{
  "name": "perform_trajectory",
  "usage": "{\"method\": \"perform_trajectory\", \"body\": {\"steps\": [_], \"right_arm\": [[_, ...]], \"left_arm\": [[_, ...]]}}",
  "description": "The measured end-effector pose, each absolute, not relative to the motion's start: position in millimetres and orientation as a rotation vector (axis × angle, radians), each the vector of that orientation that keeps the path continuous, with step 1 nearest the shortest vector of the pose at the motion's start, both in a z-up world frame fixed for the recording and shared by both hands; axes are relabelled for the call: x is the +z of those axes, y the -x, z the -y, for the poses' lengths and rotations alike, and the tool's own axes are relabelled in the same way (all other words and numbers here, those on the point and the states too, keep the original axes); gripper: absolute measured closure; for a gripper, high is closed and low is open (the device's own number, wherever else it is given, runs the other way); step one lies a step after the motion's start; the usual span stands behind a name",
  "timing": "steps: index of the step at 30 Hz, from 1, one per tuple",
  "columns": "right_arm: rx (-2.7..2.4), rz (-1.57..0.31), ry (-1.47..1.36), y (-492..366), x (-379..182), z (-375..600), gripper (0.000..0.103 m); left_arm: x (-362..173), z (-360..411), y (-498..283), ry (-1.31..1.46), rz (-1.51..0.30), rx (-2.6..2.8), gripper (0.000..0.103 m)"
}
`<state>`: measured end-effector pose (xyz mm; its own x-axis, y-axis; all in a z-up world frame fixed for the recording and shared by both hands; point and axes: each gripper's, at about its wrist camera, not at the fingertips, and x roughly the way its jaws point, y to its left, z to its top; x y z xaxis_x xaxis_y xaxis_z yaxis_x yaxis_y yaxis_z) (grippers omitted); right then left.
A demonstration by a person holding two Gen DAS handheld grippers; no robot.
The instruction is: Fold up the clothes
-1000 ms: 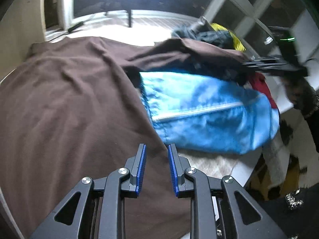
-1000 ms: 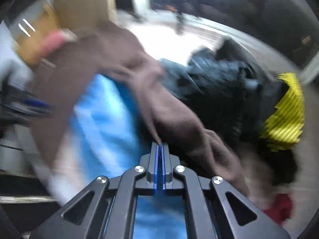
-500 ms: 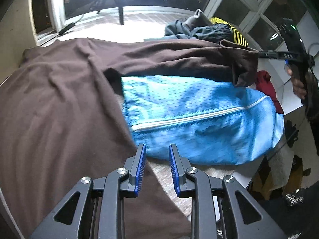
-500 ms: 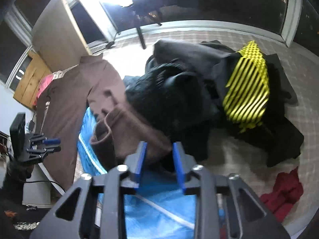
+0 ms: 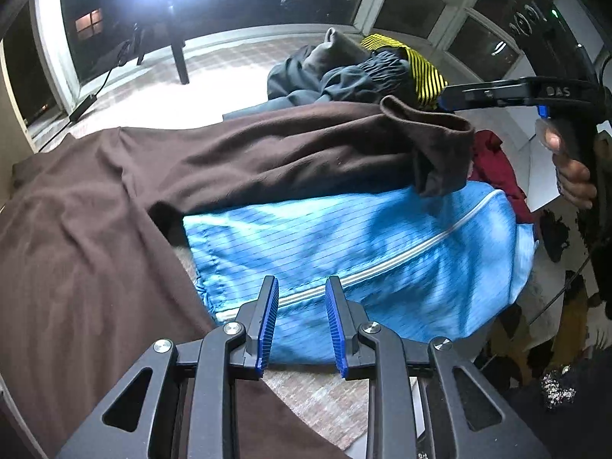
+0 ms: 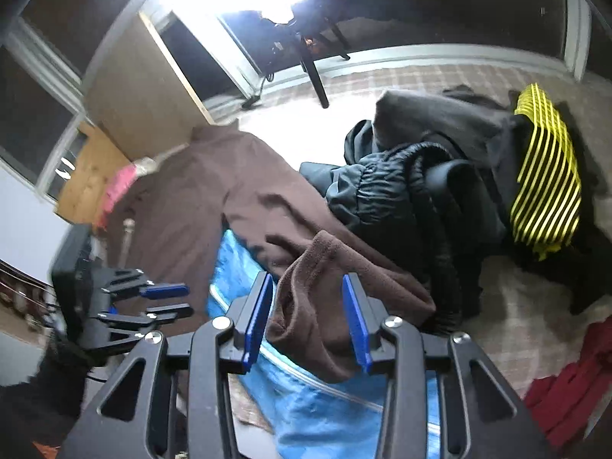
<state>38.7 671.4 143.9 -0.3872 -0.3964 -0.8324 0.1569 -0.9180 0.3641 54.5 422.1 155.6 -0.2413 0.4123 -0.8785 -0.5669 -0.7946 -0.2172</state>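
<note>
A brown long-sleeved garment [image 5: 95, 248] lies spread on the table, one sleeve [image 5: 306, 153] stretched to the right over a blue zip garment [image 5: 363, 252]. In the right wrist view my right gripper [image 6: 308, 283] hovers over the sleeve's cuff [image 6: 317, 306]. Its jaws are opening; the cuff shows between them, and the pads do not press it. A hand [image 5: 570, 176] holds that gripper [image 5: 478, 93] at the right of the left wrist view. My left gripper [image 5: 301, 287] stands open above the blue garment's near edge, with nothing between its fingers; in the right wrist view it [image 6: 183, 299] is at the left.
A heap of dark clothes [image 6: 401, 191] with a yellow-and-black striped piece [image 6: 547, 183] lies behind the sleeve. A red garment [image 6: 566, 382] sits at the right edge. A lamp stand's pole [image 5: 178, 57] rises at the back before dark windows. A wooden cabinet [image 6: 91, 176] stands left.
My right gripper, shut on the brown sleeve a second ago, has opened and the sleeve now lies across the blue garment. My left gripper has shifted right, over the blue garment.
</note>
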Motion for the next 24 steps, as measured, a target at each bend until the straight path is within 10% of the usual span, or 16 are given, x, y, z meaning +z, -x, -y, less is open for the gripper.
{"method": "perform_trajectory", "body": {"steps": [4,6,7,16,20,24], "right_arm": [[-2.332,0.102,-1.638,-29,123,-653,0.066],[-2.343,0.072,-1.68,-34,113,-658,0.1],[-2.354,0.08,-1.689,-38,110,-663,0.101],[-2.644,0.938,-1.444,-199,127,-806,0.1],[-2.545,0.854,-1.833,-211,79,-815,0.097],[-2.608,0.871,-1.655,-201,95,-822,0.083]], "left_arm": [[155,-421,-55,1.396,-0.184,2.069,0.078],[155,-421,-55,1.389,-0.184,2.07,0.078],[156,-421,-54,1.384,-0.185,2.069,0.078],[152,-441,-31,1.341,-0.236,2.023,0.078],[153,-467,-31,1.306,-0.274,1.96,0.078],[149,-496,-37,1.277,-0.284,1.889,0.078]]}}
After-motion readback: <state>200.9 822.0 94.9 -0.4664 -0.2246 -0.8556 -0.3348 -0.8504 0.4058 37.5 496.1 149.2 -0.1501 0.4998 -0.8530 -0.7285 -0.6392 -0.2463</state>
